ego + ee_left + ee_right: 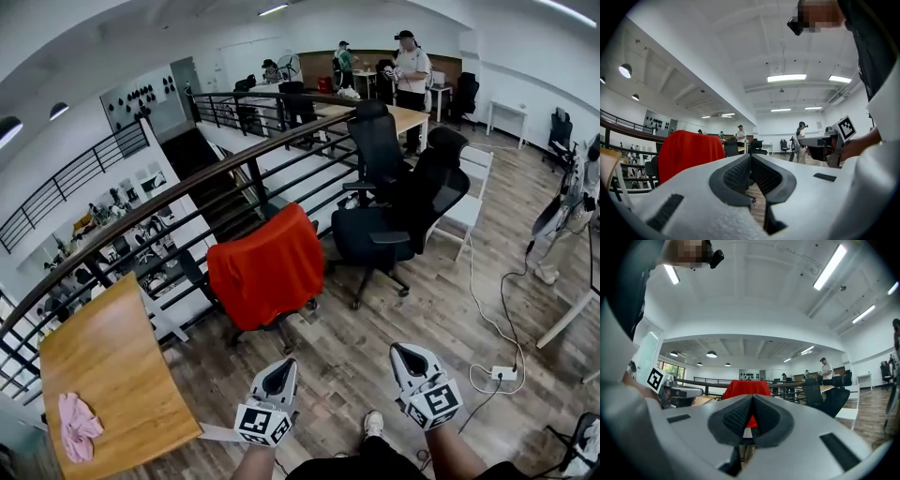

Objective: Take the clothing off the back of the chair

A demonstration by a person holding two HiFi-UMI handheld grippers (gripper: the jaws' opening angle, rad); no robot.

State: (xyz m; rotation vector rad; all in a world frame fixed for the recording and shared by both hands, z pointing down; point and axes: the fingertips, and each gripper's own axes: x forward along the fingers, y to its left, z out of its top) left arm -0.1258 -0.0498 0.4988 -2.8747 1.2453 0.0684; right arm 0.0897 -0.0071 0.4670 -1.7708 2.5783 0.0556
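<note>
A red garment (267, 265) hangs over the back of a black office chair (272, 323) by the railing. It shows as the red garment (689, 153) left of centre in the left gripper view, and as the red garment (746, 389) straight ahead in the right gripper view. My left gripper (281, 367) and right gripper (405, 352) are held low in the head view, well short of the chair, pointing level at it. Both are shut with nothing between their jaws: left gripper (750, 156), right gripper (753, 397).
A wooden table (112, 375) with a pink cloth (77, 427) stands at the left. A black railing (187, 202) runs behind the chair. More black chairs (398, 211) stand to its right. A cable and power strip (503, 373) lie on the floor. Several people (411, 70) stand far back.
</note>
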